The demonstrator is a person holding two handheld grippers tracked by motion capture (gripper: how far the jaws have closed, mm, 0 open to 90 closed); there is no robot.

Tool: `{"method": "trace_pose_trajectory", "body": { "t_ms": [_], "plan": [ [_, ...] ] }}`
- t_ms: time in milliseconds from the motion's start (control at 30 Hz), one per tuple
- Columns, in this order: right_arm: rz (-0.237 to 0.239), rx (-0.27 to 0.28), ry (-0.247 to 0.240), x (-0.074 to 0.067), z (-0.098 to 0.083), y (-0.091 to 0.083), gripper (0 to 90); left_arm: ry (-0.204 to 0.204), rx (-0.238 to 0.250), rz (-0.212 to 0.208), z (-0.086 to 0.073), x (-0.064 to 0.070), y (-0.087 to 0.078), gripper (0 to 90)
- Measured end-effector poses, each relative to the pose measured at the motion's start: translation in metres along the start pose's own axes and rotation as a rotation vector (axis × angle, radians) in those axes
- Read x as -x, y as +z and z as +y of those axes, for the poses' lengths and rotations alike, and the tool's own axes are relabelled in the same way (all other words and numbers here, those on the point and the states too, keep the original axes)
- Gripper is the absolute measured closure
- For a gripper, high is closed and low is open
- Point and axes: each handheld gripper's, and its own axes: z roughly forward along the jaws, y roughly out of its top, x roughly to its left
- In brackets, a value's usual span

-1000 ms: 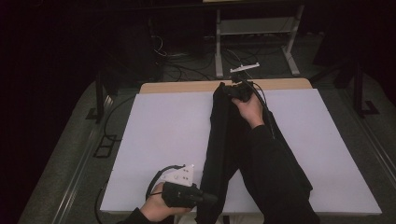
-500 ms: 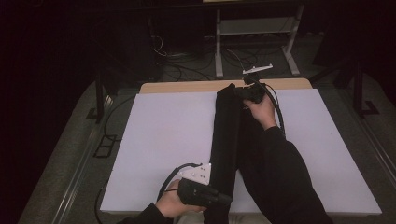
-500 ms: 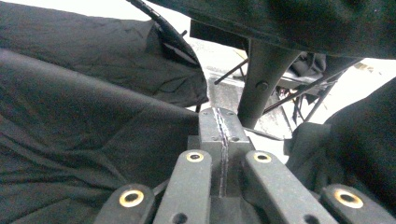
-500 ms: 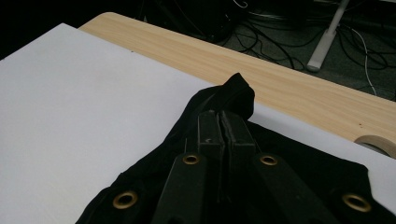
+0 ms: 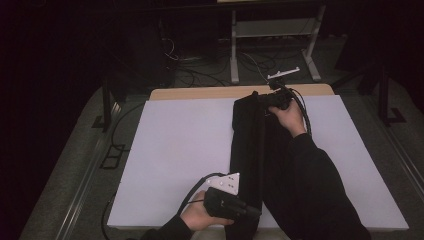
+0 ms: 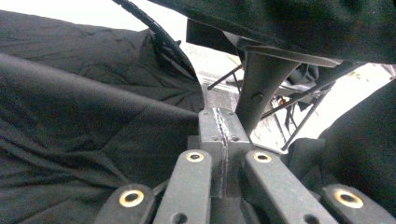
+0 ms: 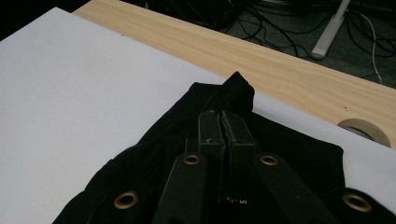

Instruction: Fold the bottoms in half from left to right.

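Note:
A long black cloth (image 5: 247,145), folded into a narrow strip, runs from the near edge of the white table cover (image 5: 175,150) to the far edge. My left gripper (image 5: 255,214) is at the strip's near end, shut on the cloth, with a hand behind it. In the left gripper view the jaws (image 6: 220,122) are pressed together beside dark folds of cloth (image 6: 70,126). My right gripper (image 5: 260,98) is shut on the far end. In the right gripper view its jaws (image 7: 220,122) pinch the cloth (image 7: 154,154), and a small peak of fabric sticks out beyond them. A black sleeve hides the strip's right side.
A bare wooden table edge (image 5: 200,92) lies beyond the white cover. A roll of tape (image 7: 364,130) sits on that wood at the right. Cables (image 5: 200,65) and metal stand legs (image 5: 310,50) are on the floor behind the table.
Both grippers have moved to the right across the table and have taken the black cloth with them. The strip now lies straighter and farther right.

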Motion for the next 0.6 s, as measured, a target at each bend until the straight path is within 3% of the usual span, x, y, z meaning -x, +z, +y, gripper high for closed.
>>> {"method": "trace_pose_trajectory", "body": {
  "t_ms": [200,433,600],
  "plan": [
    [0.017,-0.004,0.003,0.011,-0.003,-0.003,86.3,0.005,-0.024,0.018,0.008,0.003,0.016,89.2],
    [0.043,-0.004,0.010,0.024,-0.007,-0.006,86.3,0.000,-0.005,0.031,0.021,-0.001,0.031,89.2],
    [0.067,0.004,0.047,0.036,-0.011,-0.004,86.3,-0.011,0.005,0.042,0.026,-0.002,0.042,89.3]
  ]
}}
